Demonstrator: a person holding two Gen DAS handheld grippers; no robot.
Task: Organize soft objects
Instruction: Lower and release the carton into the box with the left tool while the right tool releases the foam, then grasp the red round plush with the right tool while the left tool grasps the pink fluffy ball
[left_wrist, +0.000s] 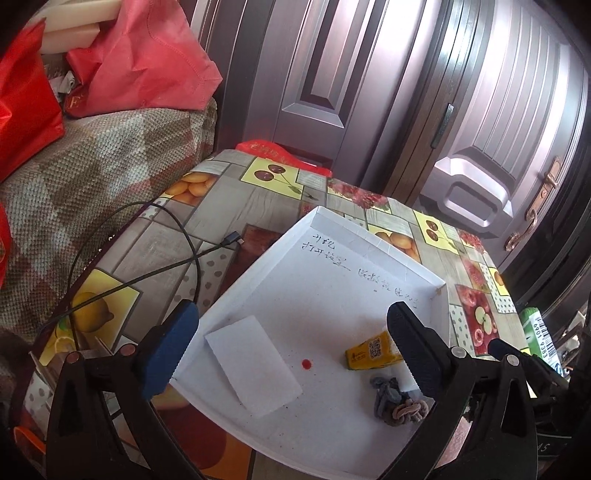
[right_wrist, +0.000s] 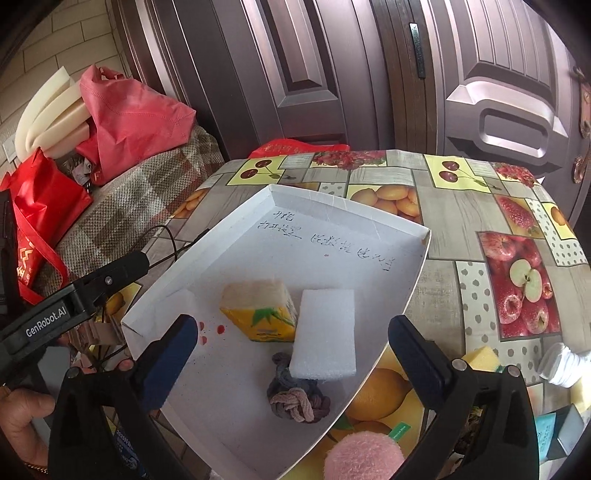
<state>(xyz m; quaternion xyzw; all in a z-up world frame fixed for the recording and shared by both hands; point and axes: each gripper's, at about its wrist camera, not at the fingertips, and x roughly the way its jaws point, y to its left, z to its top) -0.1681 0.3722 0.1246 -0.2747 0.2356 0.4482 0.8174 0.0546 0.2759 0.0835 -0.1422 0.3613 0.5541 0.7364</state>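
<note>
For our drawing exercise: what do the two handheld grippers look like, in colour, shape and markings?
Each gripper, left and right, has black plastic arms with silver rivets and two blue ribbed fingers. In the right view, the left one's side reads "GenRobot.AI" in white.

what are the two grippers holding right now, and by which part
Nothing is held. The left gripper and the right gripper both stand wide open above the white tray; the foam blocks, yellow carton and knotted cloth lie loose in it.
</note>
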